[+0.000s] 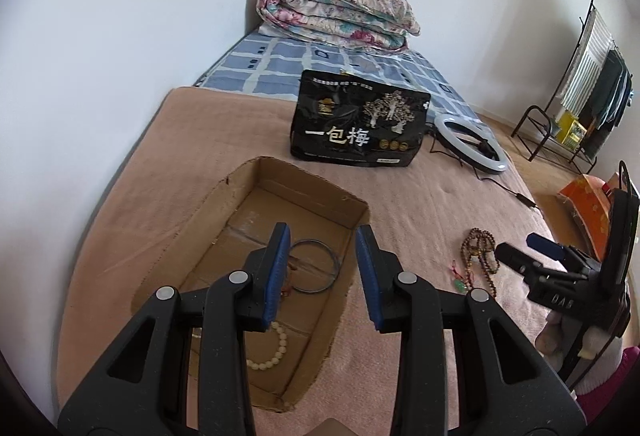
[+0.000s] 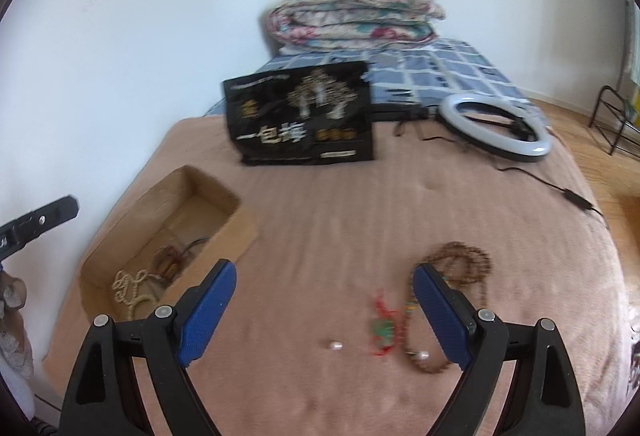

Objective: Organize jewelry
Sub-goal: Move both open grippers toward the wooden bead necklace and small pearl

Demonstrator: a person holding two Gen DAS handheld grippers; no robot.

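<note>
The brown bead necklace lies in a loose heap on the pink blanket of the bed, near its right edge. Beside it lie a red and green charm and a small white bead. The cardboard box sits near the left edge, with a thin ring and a pale bead bracelet already inside.

The right claw is wide, with nothing in it. The left claw is narrow and empty too, over the box.

The necklace looks light and floppy, so it may slip and dangle. I would pinch a bunched part of the strand.
</note>
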